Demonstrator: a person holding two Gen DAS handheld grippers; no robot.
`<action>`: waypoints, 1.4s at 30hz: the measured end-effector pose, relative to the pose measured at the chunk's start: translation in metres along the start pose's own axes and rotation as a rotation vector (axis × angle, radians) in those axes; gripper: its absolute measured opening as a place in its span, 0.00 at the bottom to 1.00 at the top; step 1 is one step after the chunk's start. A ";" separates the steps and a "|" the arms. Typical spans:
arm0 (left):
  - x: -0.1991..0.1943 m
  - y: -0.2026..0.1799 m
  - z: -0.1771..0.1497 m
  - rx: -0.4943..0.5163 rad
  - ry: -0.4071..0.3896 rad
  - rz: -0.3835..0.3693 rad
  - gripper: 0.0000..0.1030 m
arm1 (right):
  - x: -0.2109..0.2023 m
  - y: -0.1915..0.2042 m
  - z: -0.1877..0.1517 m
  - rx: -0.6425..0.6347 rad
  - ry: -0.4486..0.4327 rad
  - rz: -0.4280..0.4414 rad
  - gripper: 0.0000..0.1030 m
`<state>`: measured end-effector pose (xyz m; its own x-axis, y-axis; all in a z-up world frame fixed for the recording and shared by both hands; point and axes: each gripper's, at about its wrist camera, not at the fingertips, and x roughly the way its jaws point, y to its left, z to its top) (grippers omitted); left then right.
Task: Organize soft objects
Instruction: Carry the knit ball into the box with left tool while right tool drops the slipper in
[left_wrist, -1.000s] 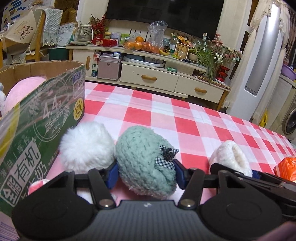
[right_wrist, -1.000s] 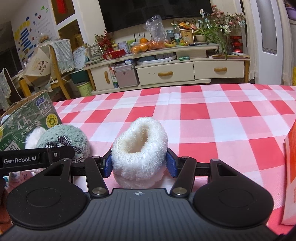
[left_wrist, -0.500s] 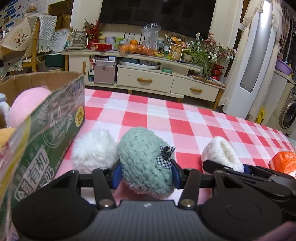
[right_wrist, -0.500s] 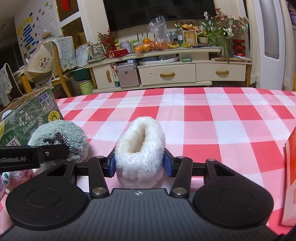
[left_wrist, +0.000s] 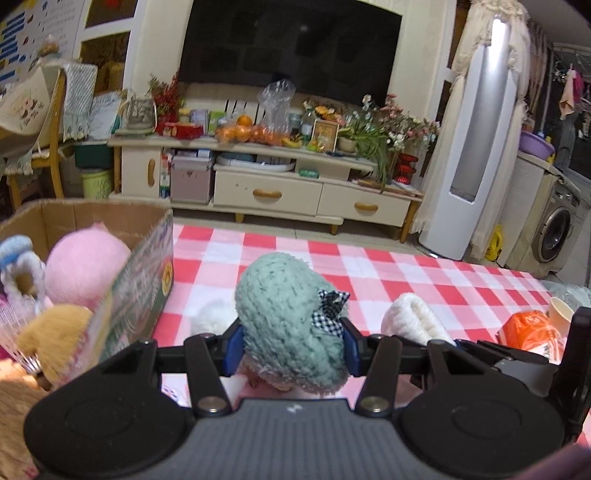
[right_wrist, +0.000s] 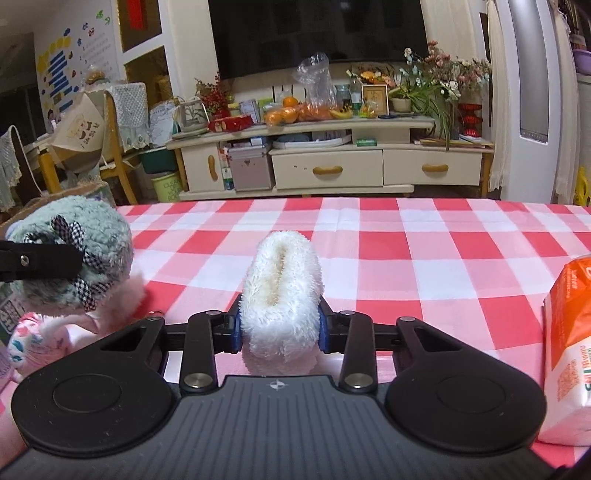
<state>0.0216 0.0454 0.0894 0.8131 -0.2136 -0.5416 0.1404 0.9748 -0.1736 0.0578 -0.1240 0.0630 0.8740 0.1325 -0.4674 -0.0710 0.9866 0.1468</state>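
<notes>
My left gripper (left_wrist: 291, 345) is shut on a green knitted plush (left_wrist: 288, 317) with a checked bow, held above the red-checked tablecloth (left_wrist: 424, 273). The plush also shows in the right wrist view (right_wrist: 74, 258) at the left. My right gripper (right_wrist: 280, 328) is shut on a white fluffy slipper (right_wrist: 282, 291), squeezed narrow; it shows in the left wrist view (left_wrist: 413, 317) too. A cardboard box (left_wrist: 144, 280) at the left holds a pink plush ball (left_wrist: 85, 266), a tan plush (left_wrist: 51, 339) and a blue-white toy (left_wrist: 16, 258). A white fluffy ball (left_wrist: 212, 319) lies on the cloth behind the green plush.
An orange and white packet (right_wrist: 569, 339) lies at the right on the tablecloth. A paper cup (left_wrist: 561, 314) stands near it. A pink flowered soft toy (right_wrist: 40, 339) lies at the lower left. Beyond the table stand a TV cabinet, a chair and a tower fan.
My left gripper has lifted the green plush up off the cloth, so the box interior has come into view. My right gripper has closed tighter on the white slipper and raised it slightly.
</notes>
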 end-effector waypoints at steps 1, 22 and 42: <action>-0.004 0.000 0.001 0.009 -0.009 -0.003 0.49 | -0.002 0.001 0.001 -0.004 -0.005 0.000 0.42; -0.071 0.045 0.029 -0.029 -0.182 0.006 0.50 | -0.065 0.070 0.022 -0.012 -0.137 0.125 0.42; -0.079 0.130 0.048 -0.157 -0.211 0.211 0.50 | -0.049 0.183 0.070 -0.036 -0.133 0.367 0.43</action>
<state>0.0027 0.1923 0.1486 0.9164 0.0257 -0.3995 -0.1186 0.9706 -0.2095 0.0355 0.0436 0.1736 0.8418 0.4662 -0.2719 -0.4054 0.8788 0.2518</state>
